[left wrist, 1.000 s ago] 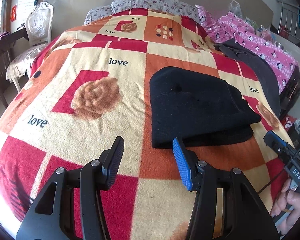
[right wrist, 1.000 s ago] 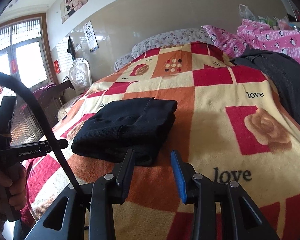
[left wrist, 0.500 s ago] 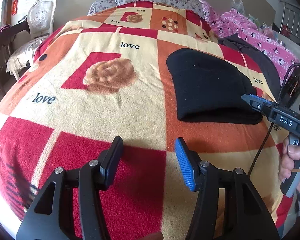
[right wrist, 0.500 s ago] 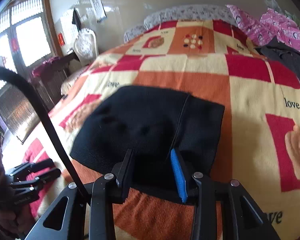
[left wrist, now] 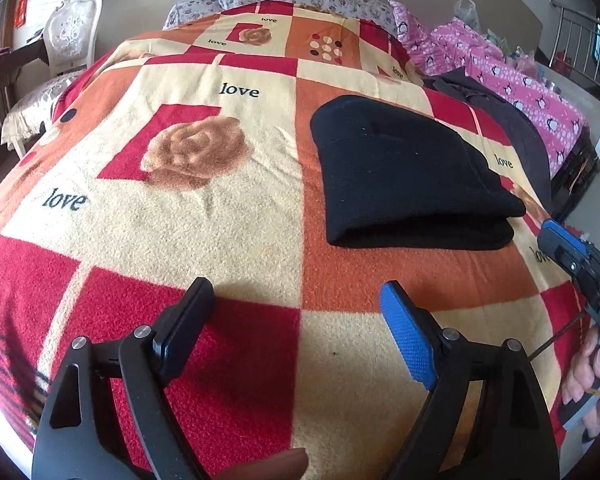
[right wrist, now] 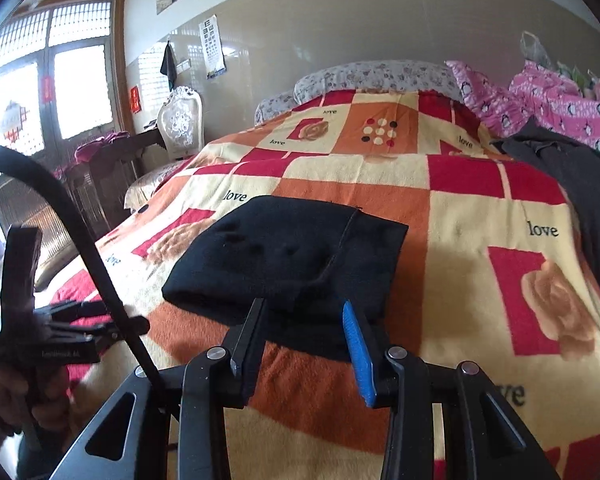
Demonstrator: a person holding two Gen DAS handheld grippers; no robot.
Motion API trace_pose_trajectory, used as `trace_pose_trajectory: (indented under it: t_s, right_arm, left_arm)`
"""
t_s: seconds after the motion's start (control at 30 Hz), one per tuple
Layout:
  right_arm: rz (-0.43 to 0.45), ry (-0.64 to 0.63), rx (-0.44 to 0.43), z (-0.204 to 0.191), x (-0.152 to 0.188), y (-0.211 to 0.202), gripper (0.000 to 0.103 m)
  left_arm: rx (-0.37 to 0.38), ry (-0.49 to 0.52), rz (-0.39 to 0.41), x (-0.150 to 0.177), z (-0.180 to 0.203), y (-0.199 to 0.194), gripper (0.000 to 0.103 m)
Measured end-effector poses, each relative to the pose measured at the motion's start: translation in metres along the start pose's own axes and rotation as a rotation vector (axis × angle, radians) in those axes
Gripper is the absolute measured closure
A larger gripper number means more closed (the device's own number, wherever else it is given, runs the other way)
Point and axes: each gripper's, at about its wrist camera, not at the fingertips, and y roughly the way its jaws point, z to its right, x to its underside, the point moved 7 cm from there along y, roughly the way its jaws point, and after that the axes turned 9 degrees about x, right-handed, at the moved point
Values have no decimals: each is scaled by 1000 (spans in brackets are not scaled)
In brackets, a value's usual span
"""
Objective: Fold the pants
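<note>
Lying folded, pants (left wrist: pixel 404 176) mid-blanket (left wrist: pixel 228 216).

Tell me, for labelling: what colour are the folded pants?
Black, plain; the folded pants show best in the left wrist view.

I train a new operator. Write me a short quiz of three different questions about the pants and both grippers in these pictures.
1. True or false: the left gripper grips the black pants.
2. The pants lie: A) spread flat, B) folded in a stack, C) hanging off the blanket.
3. Fill in: the right gripper is ____, holding nothing.

Key: 1 false; 2 B; 3 open.
</note>
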Motion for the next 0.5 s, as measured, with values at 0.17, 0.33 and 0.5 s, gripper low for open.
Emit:
trace_pose_trajectory:
  t_s: [0.17,0.33,0.5]
  right_arm:
    - [107,15,55,9,12,-31,65]
    - [57,14,93,10,15,-20,65]
    - [78,4,99,9,17,-26,65]
  left_arm:
    - [41,74,21,-3,45,-12,18]
    - [29,89,15,-10,76,-15,18]
    - [-13,96,-24,-4,84,-8,18]
